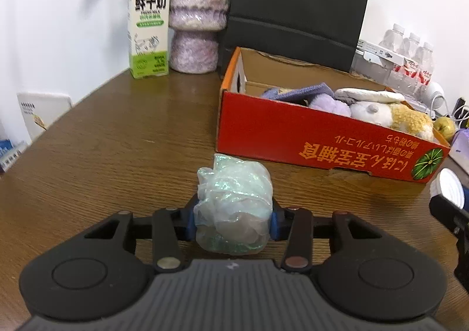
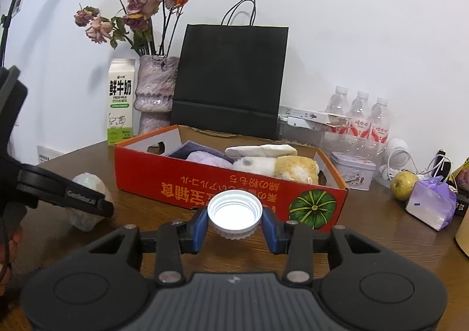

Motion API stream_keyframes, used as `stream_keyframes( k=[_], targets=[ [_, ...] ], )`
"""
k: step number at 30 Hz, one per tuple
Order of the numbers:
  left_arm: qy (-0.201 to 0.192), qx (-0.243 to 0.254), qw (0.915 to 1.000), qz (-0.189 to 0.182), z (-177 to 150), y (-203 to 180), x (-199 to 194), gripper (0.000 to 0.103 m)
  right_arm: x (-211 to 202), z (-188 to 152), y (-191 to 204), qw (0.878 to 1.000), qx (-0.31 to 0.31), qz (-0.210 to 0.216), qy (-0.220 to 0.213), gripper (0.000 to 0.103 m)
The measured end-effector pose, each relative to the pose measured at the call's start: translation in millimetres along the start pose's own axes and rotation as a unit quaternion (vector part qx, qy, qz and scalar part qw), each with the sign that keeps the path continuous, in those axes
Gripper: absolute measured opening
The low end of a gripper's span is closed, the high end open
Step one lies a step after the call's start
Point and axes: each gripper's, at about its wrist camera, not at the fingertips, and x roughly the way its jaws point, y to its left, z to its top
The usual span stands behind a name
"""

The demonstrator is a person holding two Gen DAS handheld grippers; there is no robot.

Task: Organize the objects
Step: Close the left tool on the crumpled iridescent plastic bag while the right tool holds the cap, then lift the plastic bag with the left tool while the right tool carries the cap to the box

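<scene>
The left gripper point(image 1: 233, 221) is clamping a crumpled plastic bundle point(image 1: 234, 208) at centre frame, while the right gripper point(image 2: 234, 227) is pinching a white cap point(image 2: 234, 212). Both probably need lifting over the red box point(image 1: 322, 137) wall, centre right. The bundle's contents are staying unreadable.

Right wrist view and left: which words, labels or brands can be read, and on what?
"鲜牛奶" and "FRESH MILK": milk carton; its smaller print is too small to read.
Orange Japanese lettering, upside down: red box; I can't read it reliably.
Red labels: water bottles; blurred.
Embossed brand: left gripper, seen from the right; unreadable.
</scene>
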Motion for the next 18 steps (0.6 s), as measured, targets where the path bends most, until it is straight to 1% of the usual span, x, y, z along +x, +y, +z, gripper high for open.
stream_keyframes(
  k=[7,16,18],
  targets=[
    [-0.037,0.016,0.9991,0.014,-4.7,-6.8,-22.2,0.043,-2.3,-0.7,-2.7,1.0,0.008,-0.01,-0.006,0.039],
    [-0.068,0.019,0.9974,0.016,-19.3,-18.5,-52.6,0.043,-12.8,-2.5,0.5,0.999,0.0,-0.026,-0.036,0.039],
    [-0.068,0.021,0.9973,0.018,-23.2,-21.4,-57.7,0.043,-15.7,-3.1,0.6,0.999,0.001,-0.027,-0.039,0.039]
  ],
)
